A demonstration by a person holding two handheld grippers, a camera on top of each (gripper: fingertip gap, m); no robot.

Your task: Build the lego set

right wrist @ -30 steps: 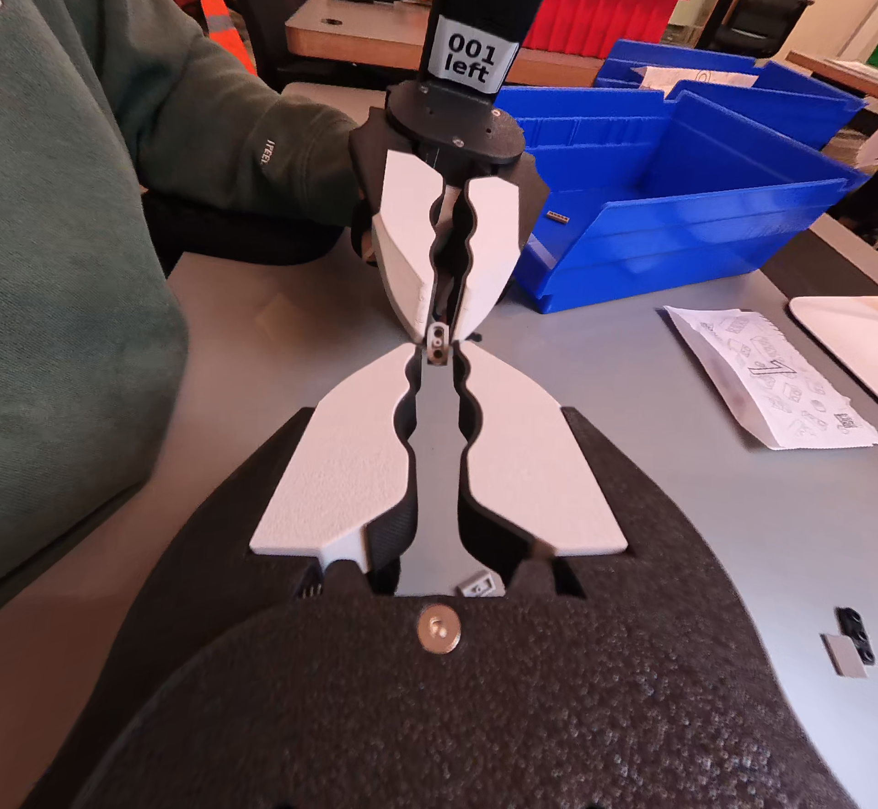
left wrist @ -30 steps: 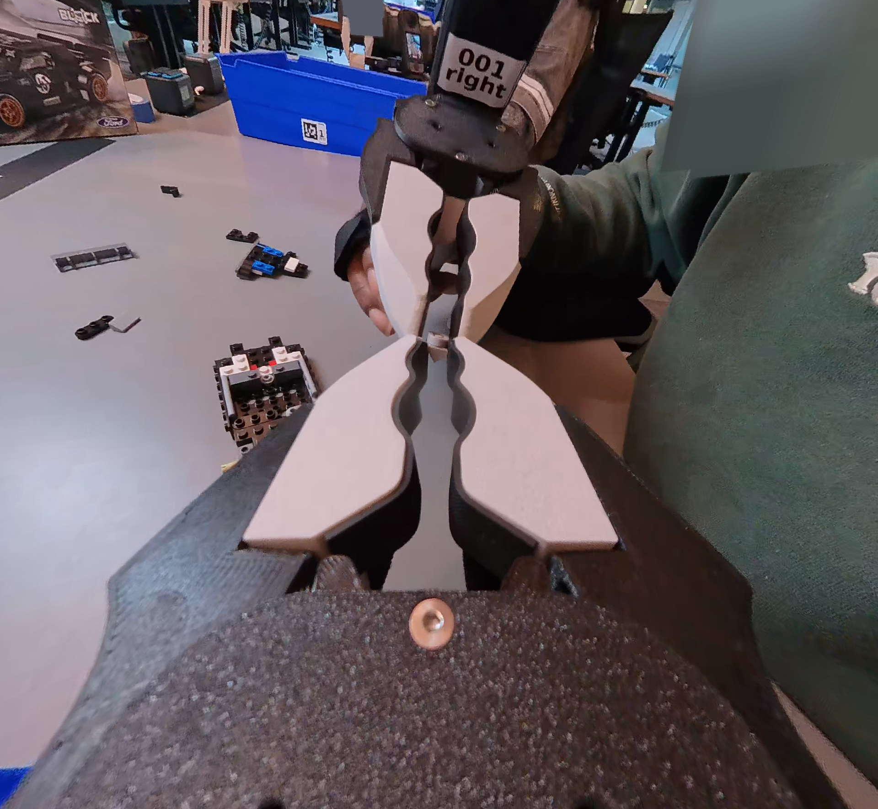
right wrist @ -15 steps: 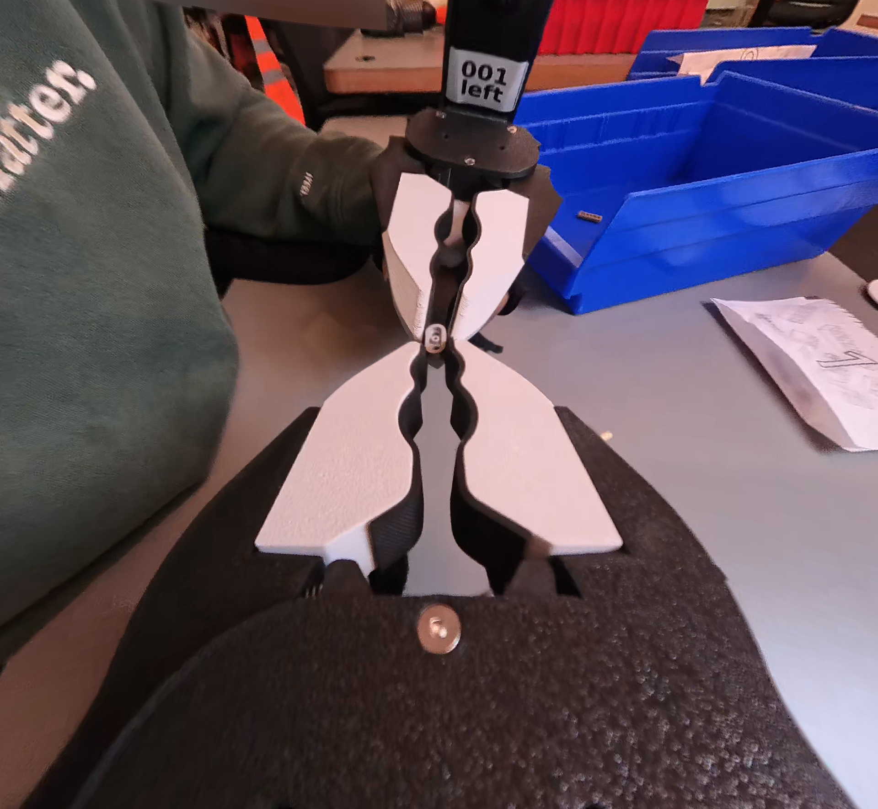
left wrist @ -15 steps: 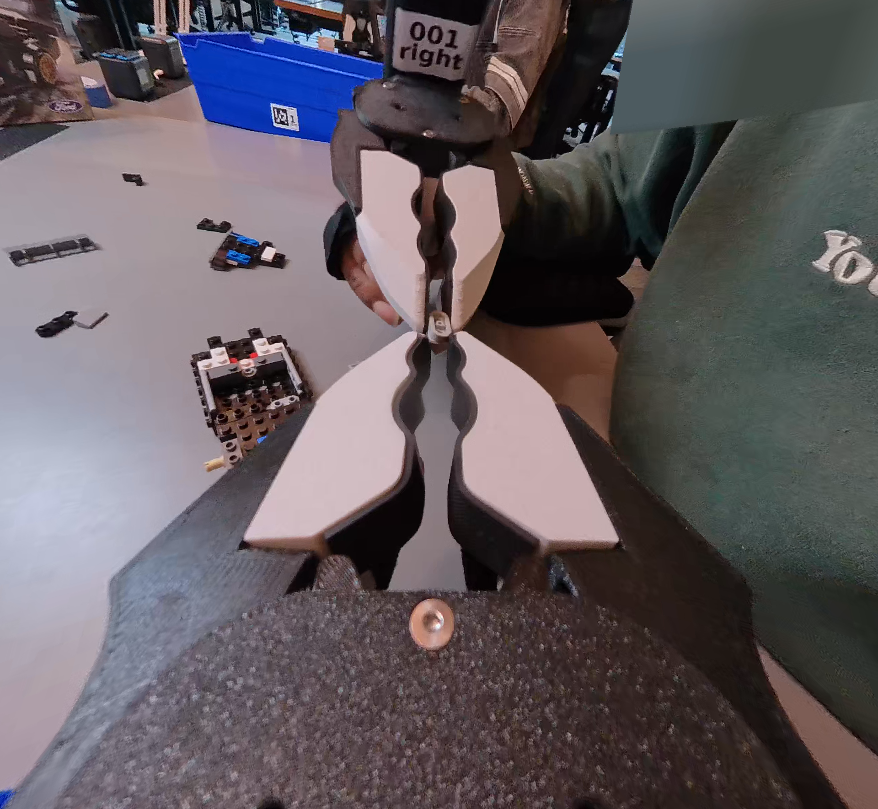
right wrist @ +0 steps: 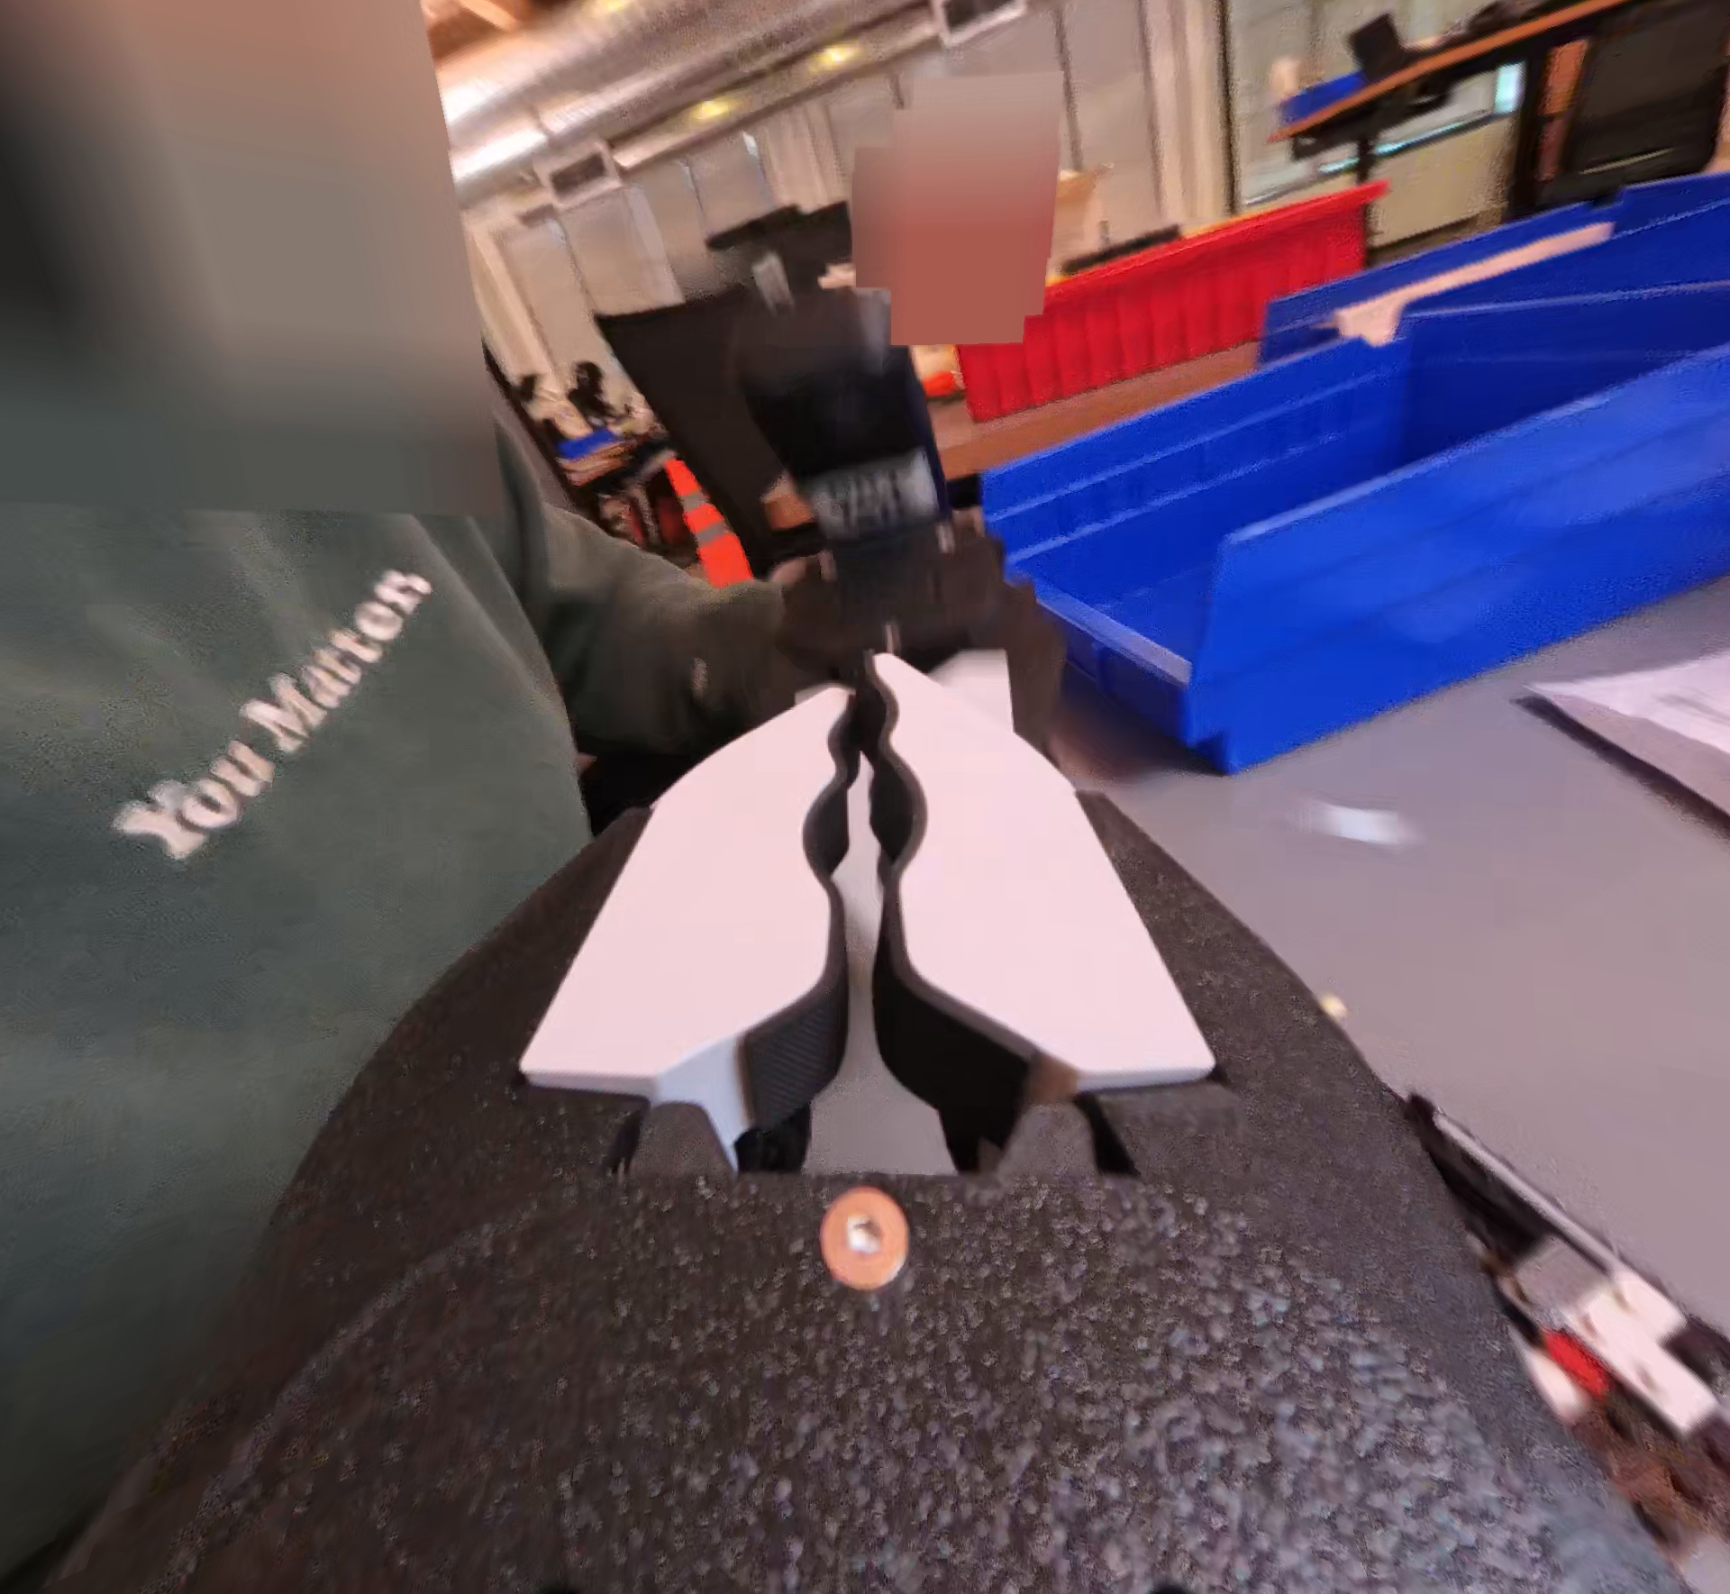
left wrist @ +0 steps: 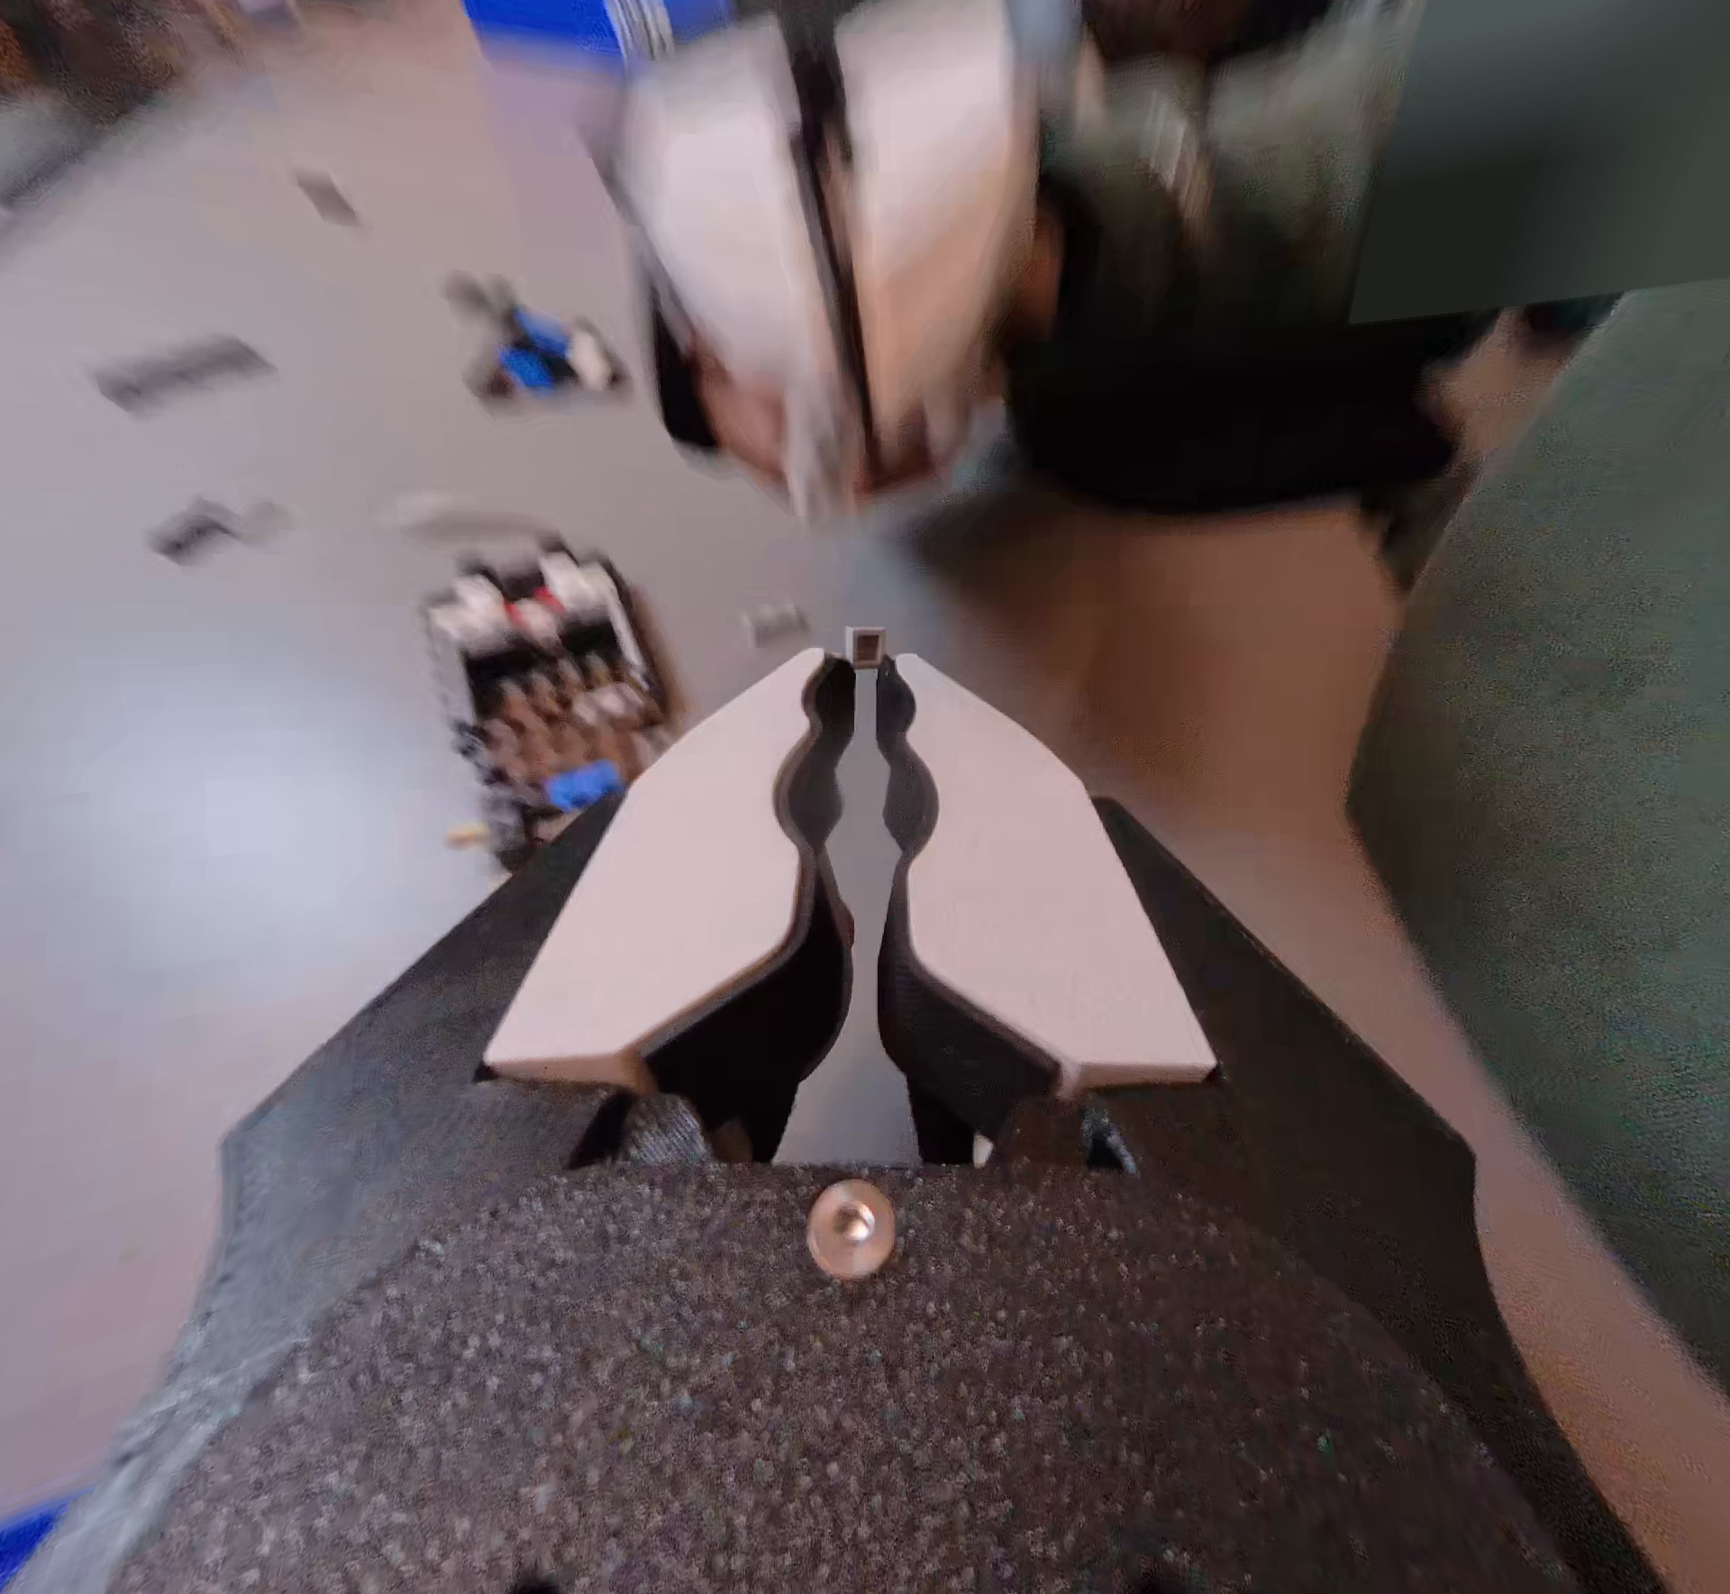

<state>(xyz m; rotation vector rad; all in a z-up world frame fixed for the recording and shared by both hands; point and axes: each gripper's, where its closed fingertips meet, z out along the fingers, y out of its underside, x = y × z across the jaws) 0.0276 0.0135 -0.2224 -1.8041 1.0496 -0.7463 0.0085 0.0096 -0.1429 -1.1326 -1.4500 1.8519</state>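
Observation:
In the left wrist view my left gripper (left wrist: 866, 664) is shut on a small light grey hollow square brick piece (left wrist: 866, 648), which sticks out at the very fingertips above the grey table (left wrist: 234, 800). My right gripper (left wrist: 824, 482) is blurred and hangs farther off above it, apart from the piece. In the right wrist view my right gripper (right wrist: 866, 692) is shut with its tips meeting, and I see nothing between them. The left gripper's dark body (right wrist: 899, 594) is blurred just beyond those tips, and the piece is hidden there.
A partly built black, white and red brick model (left wrist: 543, 669) sits on the table left of the left gripper and shows low in the right wrist view (right wrist: 1610, 1352). Loose bricks (left wrist: 552, 351) lie farther back. Blue bins (right wrist: 1357, 538), a paper sheet (right wrist: 1666, 706) and a person's green sweatshirt (right wrist: 234, 800) flank the grippers.
Both grippers met tip to tip on the small piece. The right gripper has closed fully and pulled away upward, and the piece stays in the left gripper. Both views are now motion-blurred.

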